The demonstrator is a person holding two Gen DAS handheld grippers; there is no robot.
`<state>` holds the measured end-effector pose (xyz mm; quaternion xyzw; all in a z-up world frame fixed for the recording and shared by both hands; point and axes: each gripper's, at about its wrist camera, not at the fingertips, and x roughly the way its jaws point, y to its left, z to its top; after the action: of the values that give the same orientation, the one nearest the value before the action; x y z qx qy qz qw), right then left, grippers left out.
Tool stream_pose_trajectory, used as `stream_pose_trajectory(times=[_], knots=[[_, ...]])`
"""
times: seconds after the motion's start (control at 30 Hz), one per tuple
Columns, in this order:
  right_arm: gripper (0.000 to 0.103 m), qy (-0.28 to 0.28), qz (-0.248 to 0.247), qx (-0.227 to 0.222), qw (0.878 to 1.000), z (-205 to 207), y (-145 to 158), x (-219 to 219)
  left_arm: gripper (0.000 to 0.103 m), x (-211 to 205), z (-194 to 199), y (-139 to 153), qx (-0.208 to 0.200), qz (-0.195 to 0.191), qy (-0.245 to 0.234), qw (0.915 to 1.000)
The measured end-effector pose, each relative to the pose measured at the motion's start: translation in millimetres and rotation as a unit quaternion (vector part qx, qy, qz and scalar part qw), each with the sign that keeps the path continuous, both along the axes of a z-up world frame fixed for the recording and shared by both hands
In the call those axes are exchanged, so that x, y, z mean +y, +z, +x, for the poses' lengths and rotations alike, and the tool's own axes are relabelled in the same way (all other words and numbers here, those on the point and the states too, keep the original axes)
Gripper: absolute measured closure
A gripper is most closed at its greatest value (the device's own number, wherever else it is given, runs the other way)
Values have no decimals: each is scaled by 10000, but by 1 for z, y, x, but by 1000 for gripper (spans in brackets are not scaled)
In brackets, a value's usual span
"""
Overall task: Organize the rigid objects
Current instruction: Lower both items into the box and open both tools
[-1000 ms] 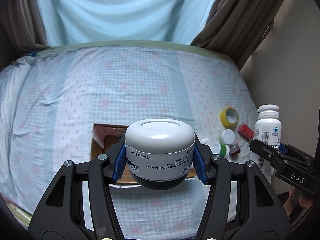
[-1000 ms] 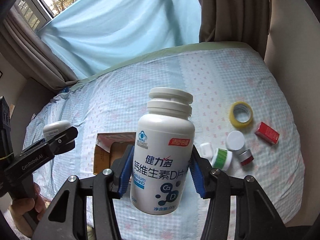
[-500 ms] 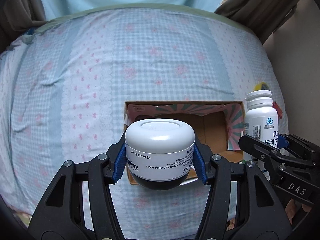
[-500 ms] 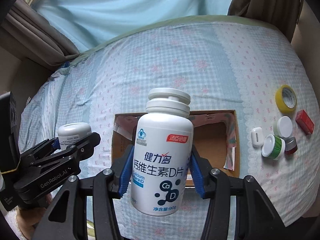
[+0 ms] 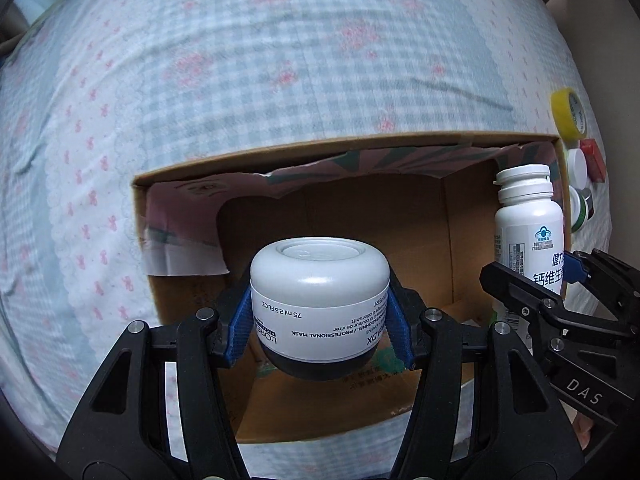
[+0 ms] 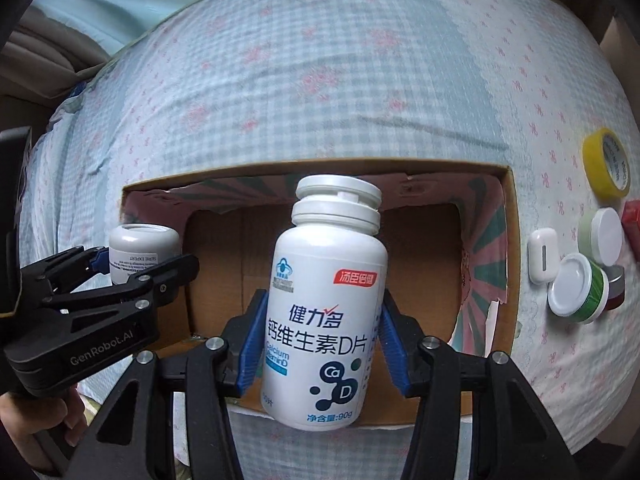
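Both grippers dropped w/ loads over box [image 5: 344, 152]: left [image 5: 318, 320] clamps jar [image 5: 320, 280], right [image 6: 322, 326] bottle [image 6: 324, 304].

White bottle [image 6: 326, 300], brown box [image 6: 510, 264], yellow tape [image 6: 608, 170]

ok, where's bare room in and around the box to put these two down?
The cardboard box floor looks largely bare between its walls, apart from scraps at the near edge. The bedsheet beyond its far wall is clear too. Crowded: the strip right of the box, with yellow tape roll, white case, green-banded jar and red box.
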<state>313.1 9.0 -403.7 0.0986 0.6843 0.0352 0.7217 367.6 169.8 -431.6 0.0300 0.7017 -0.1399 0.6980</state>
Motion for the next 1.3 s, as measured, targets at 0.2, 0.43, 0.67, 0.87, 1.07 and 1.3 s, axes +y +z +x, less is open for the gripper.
stream_pose_trajectory(times=[0.2, 0.43, 0.67, 0.87, 1.07, 1.3], knots=[[55, 119, -138, 140, 9997, -6, -18, -2, 50, -8, 4, -14, 121, 41, -62, 9999], [0, 600, -256, -87, 9978, -9, -19, 12, 0, -18, 6, 13, -422, -15, -336, 9985], [0, 351, 42, -43, 9994, -23, -19, 1, 0, -3, -3, 12, -293, -66, -85, 9995], [0, 365, -68, -215, 9991, -24, -1, -1, 0, 7, -12, 28, -412, -34, 113, 9991], [0, 386, -124, -442, 9982, -27, 28, 0, 0, 15, -23, 57, -688, -17, 180, 9975], [0, 585, -310, -846, 9942, -59, 87, 14, 0, 36, -57, 121, -1048, -220, 454, 9932]])
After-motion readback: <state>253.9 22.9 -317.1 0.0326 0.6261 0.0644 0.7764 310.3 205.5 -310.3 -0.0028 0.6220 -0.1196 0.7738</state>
